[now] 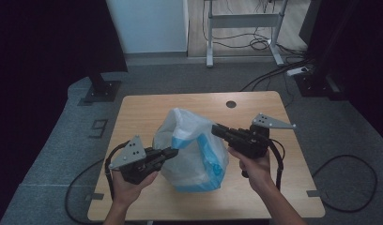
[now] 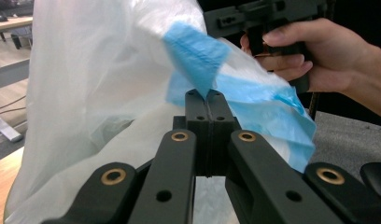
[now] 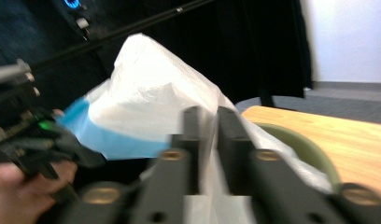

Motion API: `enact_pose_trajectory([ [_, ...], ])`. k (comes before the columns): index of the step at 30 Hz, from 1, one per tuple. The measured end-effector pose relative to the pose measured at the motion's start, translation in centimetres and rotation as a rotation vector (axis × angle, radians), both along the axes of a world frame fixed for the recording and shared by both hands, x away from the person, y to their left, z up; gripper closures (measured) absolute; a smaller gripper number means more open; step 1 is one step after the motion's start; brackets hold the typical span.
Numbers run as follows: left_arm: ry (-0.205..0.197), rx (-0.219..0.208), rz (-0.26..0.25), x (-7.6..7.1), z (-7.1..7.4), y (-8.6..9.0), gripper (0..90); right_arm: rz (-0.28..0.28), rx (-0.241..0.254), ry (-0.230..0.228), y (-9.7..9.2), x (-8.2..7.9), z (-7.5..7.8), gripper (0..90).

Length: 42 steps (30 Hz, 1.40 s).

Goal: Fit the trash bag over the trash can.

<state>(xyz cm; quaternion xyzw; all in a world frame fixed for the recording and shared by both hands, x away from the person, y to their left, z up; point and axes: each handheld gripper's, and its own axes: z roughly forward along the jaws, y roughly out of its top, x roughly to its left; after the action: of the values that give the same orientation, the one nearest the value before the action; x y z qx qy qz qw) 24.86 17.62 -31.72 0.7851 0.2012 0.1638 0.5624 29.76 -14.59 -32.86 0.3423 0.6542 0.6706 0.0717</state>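
The thin, limp, slippery plastic bag (image 1: pixel 192 150) is propped mid-worktop (image 1: pixel 147 105). Left tongs (image 1: pixel 173 152) are clamped on its nine-o'clock blue hem; right tongs (image 1: pixel 217 129), seemingly slightly parted, straddle its two-o'clock rim.

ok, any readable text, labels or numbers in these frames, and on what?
"9": a grey numeral on the floor, left of the wooden table in the high view.
White-and-blue plastic bag: no print that I can make out.
Left hand-held gripper and right hand-held gripper: no legible markings.
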Motion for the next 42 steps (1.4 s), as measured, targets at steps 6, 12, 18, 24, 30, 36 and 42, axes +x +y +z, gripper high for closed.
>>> enact_pose_trajectory([
  [6,0.024,0.010,0.009,0.8,0.6,-1.0,90.0,-0.073,-0.186,-0.131,0.6,-2.2,0.9,44.6],
  [12,0.035,0.013,0.009,1.0,1.1,-2.1,90.0,-0.111,-0.284,-0.242,0.5,-4.5,1.9,40.3],
  [18,0.040,0.009,0.021,1.2,1.5,-2.3,90.0,-0.056,-0.332,-0.224,0.6,-5.2,1.0,39.8],
  [24,0.049,0.009,0.037,1.5,1.8,-2.3,90.0,-0.048,-0.383,-0.166,1.7,-6.0,-0.5,28.1],
  [30,0.053,0.010,0.041,1.6,1.8,-2.4,90.0,-0.072,-0.416,-0.139,2.0,-7.0,-2.0,21.4],
  [36,0.054,0.009,0.041,1.6,1.8,-2.6,90.0,-0.079,-0.448,-0.131,2.1,-7.2,-3.1,18.1],
  [42,0.053,0.012,0.039,1.7,1.8,-2.6,90.0,-0.114,-0.466,-0.146,2.1,-7.1,-3.5,53.4],
])
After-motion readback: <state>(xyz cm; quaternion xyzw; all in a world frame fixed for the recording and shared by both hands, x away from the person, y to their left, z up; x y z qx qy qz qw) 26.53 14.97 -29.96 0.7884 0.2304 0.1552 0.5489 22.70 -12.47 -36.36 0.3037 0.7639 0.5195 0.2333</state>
